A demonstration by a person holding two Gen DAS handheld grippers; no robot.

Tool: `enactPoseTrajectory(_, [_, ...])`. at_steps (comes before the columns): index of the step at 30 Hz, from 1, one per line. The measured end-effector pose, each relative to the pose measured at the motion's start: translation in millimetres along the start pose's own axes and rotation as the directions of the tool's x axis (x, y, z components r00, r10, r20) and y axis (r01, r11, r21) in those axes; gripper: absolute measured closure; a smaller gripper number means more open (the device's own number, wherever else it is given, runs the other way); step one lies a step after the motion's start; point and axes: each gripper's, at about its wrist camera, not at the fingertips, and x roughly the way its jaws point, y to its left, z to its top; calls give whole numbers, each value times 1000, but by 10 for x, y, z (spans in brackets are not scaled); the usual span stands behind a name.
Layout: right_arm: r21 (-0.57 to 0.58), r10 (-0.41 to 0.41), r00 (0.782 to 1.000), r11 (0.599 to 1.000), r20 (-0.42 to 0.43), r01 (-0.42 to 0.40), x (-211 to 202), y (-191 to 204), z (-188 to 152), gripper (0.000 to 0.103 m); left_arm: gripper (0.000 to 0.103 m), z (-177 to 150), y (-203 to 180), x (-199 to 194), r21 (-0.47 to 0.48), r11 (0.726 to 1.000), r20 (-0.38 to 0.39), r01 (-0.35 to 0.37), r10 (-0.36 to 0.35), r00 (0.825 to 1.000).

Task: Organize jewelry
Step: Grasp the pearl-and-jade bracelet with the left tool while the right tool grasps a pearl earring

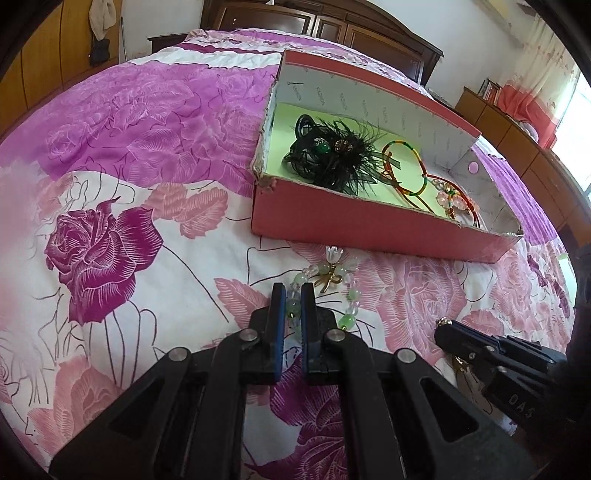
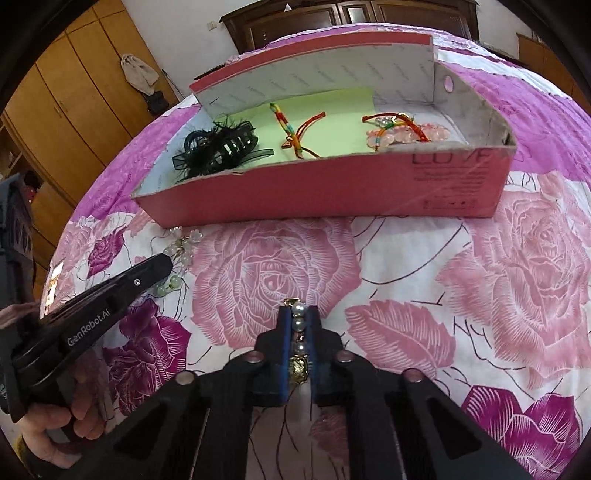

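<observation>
— Two pieces are in hand at once, nearest us. The right tool [image 2: 300, 314] has pinched shut on a pearl and gold piece [image 2: 298, 325], which runs lengthwise between the blue pads.

— And the left one?

— The left tool [image 1: 293, 291] is clamped on the green and clear bead bracelet [image 1: 325, 280]. It has one side of the loop; the rest, with its little gold bow, lies on the bedspread [image 1: 110, 184] just ahead of the tips. I would say both were gripped low against the cloth because the pieces lay flat there.

— Where do they go?

— Into the pink box [image 2: 332, 192] beyond, I'd judge. It sits on the bed with its long front wall facing the tools and its lid flap standing up behind.

— Is there room inside?

— Things are laid in a row on green paper [image 2: 332, 122]: a black feathered hair clip [image 2: 218, 147] at the left end, a coloured cord bracelet [image 2: 291, 129] in the middle, a pink bead bracelet [image 2: 402, 133] with red cord toward the right. The gaps between them look open, as does the bare floor at the far right end.

— Any snags?

— The front wall has to be cleared, so each piece needs lifting over its rim. The bracelet's free loop will dangle and could catch that edge. Between tools and box the bedspread is bare. Farther off are only a dark headboard [image 1: 332, 26] and wooden wardrobes [image 2: 74, 92].
</observation>
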Motion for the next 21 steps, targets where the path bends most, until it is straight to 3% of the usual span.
enactPoseTrajectory(21, [3,107,979,994,173,-109,-730,-61,-154,94,103,-14,-399,-601,106,991,111,78,-90,990])
